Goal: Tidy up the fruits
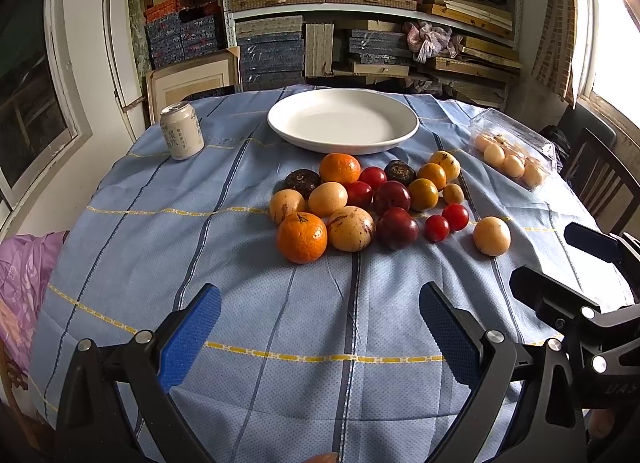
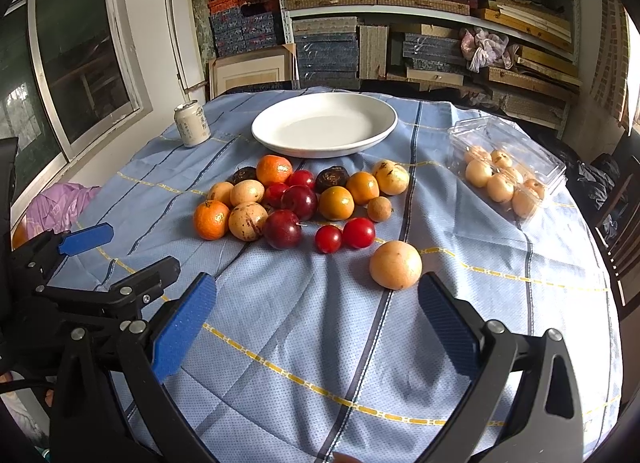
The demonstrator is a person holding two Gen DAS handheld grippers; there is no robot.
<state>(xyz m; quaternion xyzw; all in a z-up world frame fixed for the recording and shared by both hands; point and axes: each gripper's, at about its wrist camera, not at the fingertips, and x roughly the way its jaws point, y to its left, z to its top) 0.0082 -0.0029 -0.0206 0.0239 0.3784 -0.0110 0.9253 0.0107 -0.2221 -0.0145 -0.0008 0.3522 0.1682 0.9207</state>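
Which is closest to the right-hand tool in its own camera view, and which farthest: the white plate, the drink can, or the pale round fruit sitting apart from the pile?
1. The pale round fruit, right by the right tool, near its right finger.
2. The white plate, beyond the fruit pile, centre.
3. The drink can, back left, slightly past the plate.

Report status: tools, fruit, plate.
Left tool and right tool open, empty. Fruit pile on cloth; white plate bare. Nothing blocking.
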